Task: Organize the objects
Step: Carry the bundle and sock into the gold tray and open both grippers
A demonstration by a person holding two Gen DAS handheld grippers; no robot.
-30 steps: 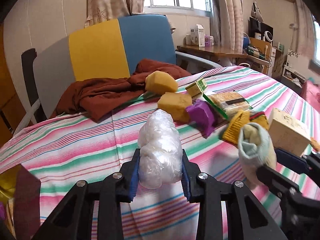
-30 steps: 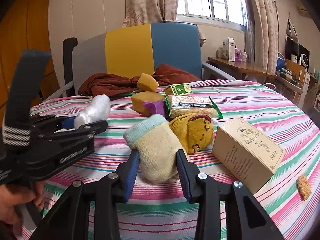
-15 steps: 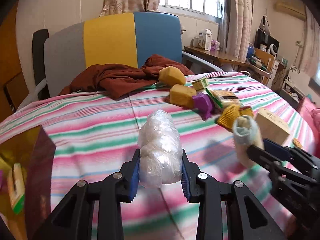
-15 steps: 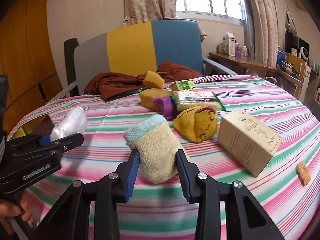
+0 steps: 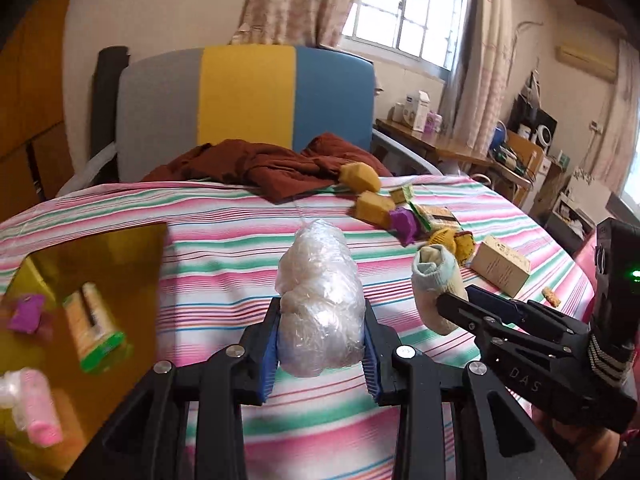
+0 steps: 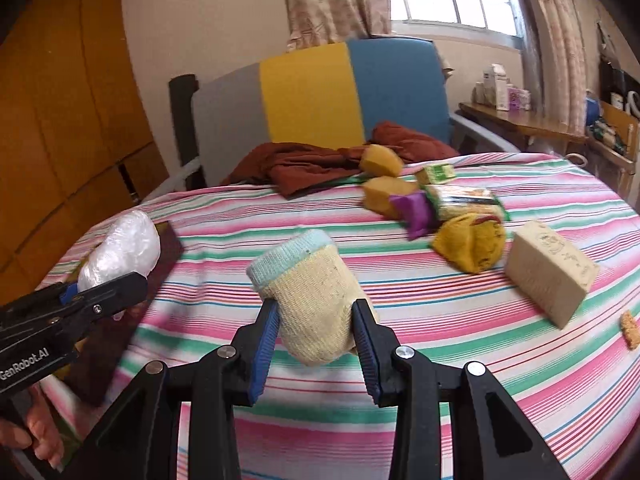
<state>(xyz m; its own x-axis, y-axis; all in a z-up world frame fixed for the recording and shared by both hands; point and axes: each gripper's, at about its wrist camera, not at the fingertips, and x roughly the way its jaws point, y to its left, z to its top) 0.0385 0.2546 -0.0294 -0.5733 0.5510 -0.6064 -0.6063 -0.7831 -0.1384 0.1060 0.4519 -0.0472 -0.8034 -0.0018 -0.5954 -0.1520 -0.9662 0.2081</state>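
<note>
Both loads have swung toward the amber bin (image 5: 100, 264) at nine o'clock: left gripper (image 5: 320, 344) clamps the plastic-wrap bundle (image 5: 320, 300), right gripper (image 6: 316, 332) clamps the rolled sock (image 6: 308, 292); drop-off seems next.

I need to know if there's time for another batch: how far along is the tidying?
Partly done. The amber bin already holds a few items. In hand: the left gripper grips a plastic-wrap bundle, the right gripper a cream sock. Left on the table: sponges, yellow sock, box, snack packets.
</note>
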